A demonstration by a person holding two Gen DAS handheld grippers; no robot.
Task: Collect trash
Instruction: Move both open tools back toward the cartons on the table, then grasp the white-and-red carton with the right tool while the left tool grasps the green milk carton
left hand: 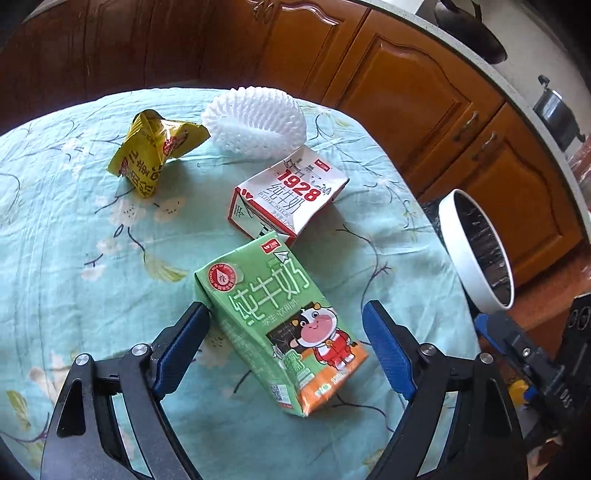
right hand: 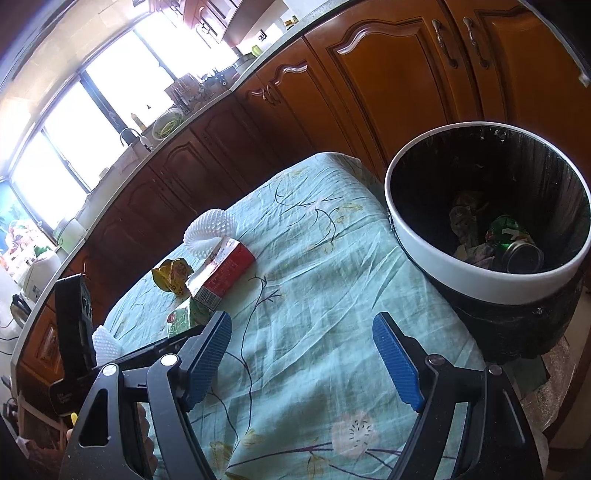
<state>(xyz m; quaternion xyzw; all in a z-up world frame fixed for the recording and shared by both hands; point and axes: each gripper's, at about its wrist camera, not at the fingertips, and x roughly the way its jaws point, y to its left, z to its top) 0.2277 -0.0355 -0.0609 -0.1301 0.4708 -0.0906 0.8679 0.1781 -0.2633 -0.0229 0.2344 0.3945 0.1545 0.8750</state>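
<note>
A green milk carton (left hand: 280,325) lies on its side on the teal flowered tablecloth (left hand: 55,221). My left gripper (left hand: 286,308) is open around it: the left finger (left hand: 184,343) is at the carton's edge, the right finger (left hand: 388,350) stands apart. Beyond lie a red-and-white milk carton (left hand: 291,195), a crumpled yellow wrapper (left hand: 155,151) and a white foam fruit net (left hand: 258,122). My right gripper (right hand: 303,317) is open over bare cloth, nothing between its fingers. The white-rimmed trash bin (right hand: 487,221) with a black liner stands just right of the table.
The bin holds a green can (right hand: 517,243) and crumpled scraps. Brown wooden cabinets (right hand: 369,74) run behind the table and bin. A second white foam piece (right hand: 105,343) shows at the table's left edge in the right wrist view. A black pot (left hand: 469,29) sits on the counter.
</note>
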